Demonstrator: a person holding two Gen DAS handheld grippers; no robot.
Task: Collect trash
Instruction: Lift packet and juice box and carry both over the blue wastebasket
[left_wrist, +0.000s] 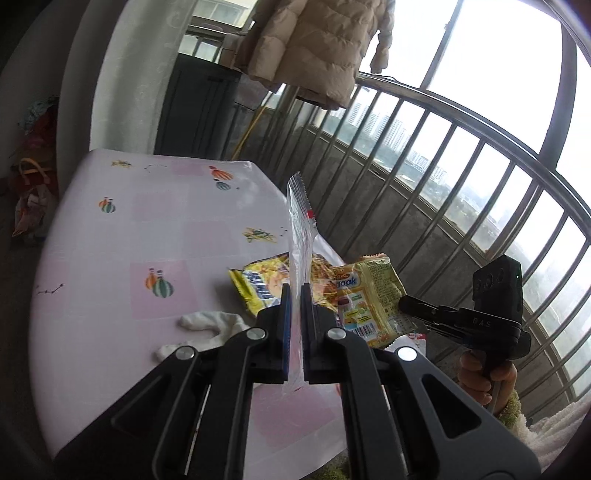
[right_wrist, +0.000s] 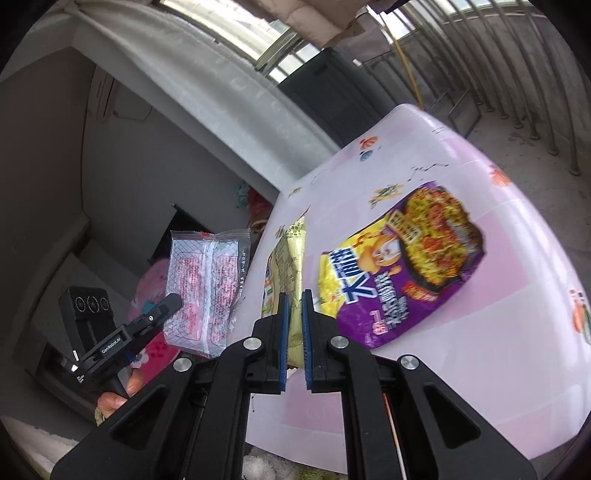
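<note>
My left gripper (left_wrist: 295, 291) is shut on a clear plastic wrapper (left_wrist: 301, 229) with red print, held upright above the table; it also shows in the right wrist view (right_wrist: 205, 288). My right gripper (right_wrist: 294, 299) is shut on a yellow-green snack wrapper (right_wrist: 290, 258), seen edge-on; the same wrapper shows in the left wrist view (left_wrist: 373, 295), with the right gripper (left_wrist: 410, 304) holding it. A purple and yellow noodle packet (right_wrist: 402, 262) lies flat on the table; it is partly hidden behind the clear wrapper in the left wrist view (left_wrist: 258, 284).
The table (left_wrist: 147, 229) has a pink and white patterned cloth. A crumpled white tissue (left_wrist: 210, 325) lies near its front edge. A metal balcony railing (left_wrist: 461, 177) runs along the right. A beige jacket (left_wrist: 314, 48) hangs above. Bags (left_wrist: 33, 199) sit on the floor at left.
</note>
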